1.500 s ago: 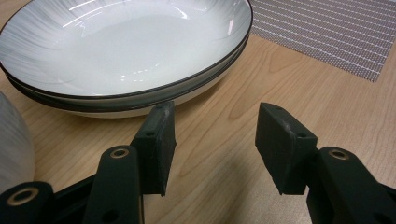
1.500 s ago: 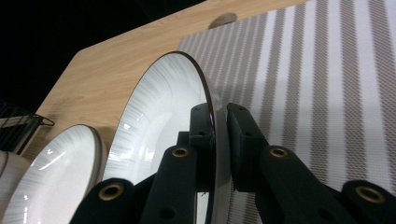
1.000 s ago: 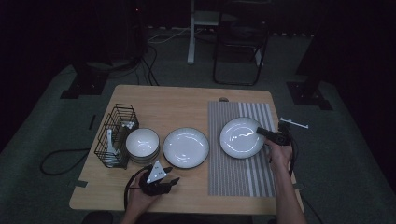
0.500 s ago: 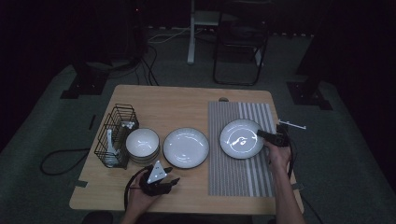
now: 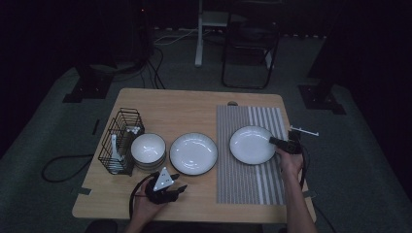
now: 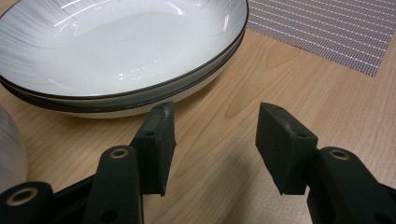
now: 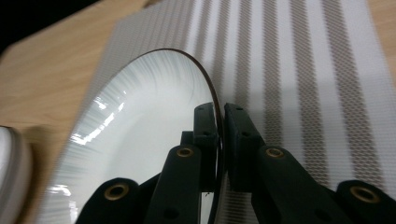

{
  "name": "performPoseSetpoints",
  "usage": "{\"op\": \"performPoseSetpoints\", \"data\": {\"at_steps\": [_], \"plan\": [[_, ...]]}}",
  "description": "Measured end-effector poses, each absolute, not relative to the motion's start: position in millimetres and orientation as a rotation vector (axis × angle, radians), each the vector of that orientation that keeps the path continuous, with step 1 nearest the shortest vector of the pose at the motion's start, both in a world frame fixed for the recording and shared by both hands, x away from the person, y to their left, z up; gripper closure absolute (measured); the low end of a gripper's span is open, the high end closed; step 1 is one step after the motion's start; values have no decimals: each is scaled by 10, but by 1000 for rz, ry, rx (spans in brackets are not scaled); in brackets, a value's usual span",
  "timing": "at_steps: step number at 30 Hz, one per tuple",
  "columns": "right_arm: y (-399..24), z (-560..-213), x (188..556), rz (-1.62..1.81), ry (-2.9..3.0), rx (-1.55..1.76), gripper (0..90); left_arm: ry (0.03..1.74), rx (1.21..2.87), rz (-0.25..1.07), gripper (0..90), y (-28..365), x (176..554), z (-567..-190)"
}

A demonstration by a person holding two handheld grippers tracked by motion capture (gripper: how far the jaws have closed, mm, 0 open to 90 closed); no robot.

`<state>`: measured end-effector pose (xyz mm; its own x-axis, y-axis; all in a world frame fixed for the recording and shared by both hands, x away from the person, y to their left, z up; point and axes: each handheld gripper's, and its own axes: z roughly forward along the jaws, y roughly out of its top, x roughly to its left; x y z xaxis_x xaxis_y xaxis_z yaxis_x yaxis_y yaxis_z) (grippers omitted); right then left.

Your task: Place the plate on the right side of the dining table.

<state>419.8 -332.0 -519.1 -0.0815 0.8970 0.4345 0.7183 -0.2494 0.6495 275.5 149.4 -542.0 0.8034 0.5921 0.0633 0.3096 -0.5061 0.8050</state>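
Observation:
A white plate (image 5: 250, 144) with a dark rim lies on the striped placemat (image 5: 250, 187) at the right. My right gripper (image 5: 273, 141) is at its right edge. In the right gripper view the jaws of the right gripper (image 7: 220, 126) are shut on the rim of the plate (image 7: 140, 130), one pad inside and one outside. My left gripper (image 5: 177, 182) rests near the table's front edge. In the left gripper view the left gripper (image 6: 212, 140) is open over bare wood, just short of two stacked plates (image 6: 121, 42).
The stacked plates (image 5: 193, 153) sit mid-table, with stacked bowls (image 5: 148, 148) to their left. A black wire rack (image 5: 119, 141) holding cutlery stands at the far left. A chair and stands lie beyond the table on the dark floor.

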Motion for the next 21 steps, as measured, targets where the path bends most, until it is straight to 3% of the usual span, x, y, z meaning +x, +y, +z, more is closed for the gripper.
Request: {"op": "performPoseSetpoints", "data": {"at_steps": [7,21], "plan": [[-3392,-5320,4137,1200,1762,2004,858,666,2134,422,483,1491,2755,-5421],[-3388,-5246,4109,1159,1763,1968,872,664,2145,423,481,1485,2759,-5421]]}}
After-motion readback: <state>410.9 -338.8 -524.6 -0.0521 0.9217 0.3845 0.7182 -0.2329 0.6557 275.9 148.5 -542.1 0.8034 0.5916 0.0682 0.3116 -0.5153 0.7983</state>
